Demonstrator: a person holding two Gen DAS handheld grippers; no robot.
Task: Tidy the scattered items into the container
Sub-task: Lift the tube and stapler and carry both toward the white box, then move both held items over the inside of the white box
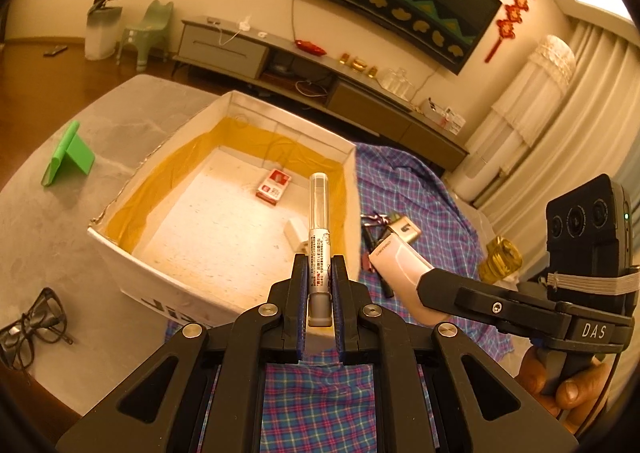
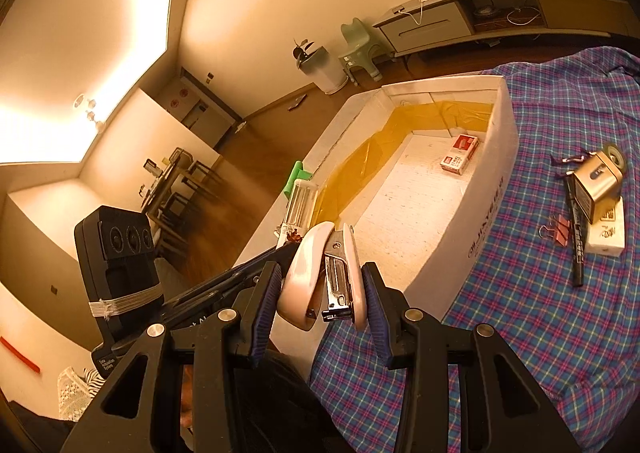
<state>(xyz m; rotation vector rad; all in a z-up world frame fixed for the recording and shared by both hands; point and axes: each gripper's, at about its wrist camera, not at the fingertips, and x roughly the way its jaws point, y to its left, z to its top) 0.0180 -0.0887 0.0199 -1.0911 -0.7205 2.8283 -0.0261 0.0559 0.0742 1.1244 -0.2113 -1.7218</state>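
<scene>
My left gripper [image 1: 320, 265] is shut on a white marker pen [image 1: 319, 229] with a clear cap, held above the near edge of the white box [image 1: 120, 257]. My right gripper [image 2: 322, 285] is shut on a pink-white stapler [image 2: 320, 277], held above the box's near corner [image 2: 460, 273]; it also shows in the left wrist view [image 1: 400, 265]. Inside the box lie a red staple packet [image 1: 274, 186] [image 2: 460, 159] and a small white block [image 1: 295, 234]. On the plaid cloth lie a gold tin [image 2: 598, 181], a black pen [image 2: 576, 237], a pink binder clip [image 2: 558, 231] and a white eraser box [image 2: 606, 237].
Black glasses [image 1: 34, 325] and a green phone stand [image 1: 68, 157] lie on the grey table left of the box. A gold jar [image 1: 500, 259] stands on the right. The plaid cloth [image 2: 520, 333] covers the table right of the box. A TV cabinet [image 1: 320, 81] stands behind.
</scene>
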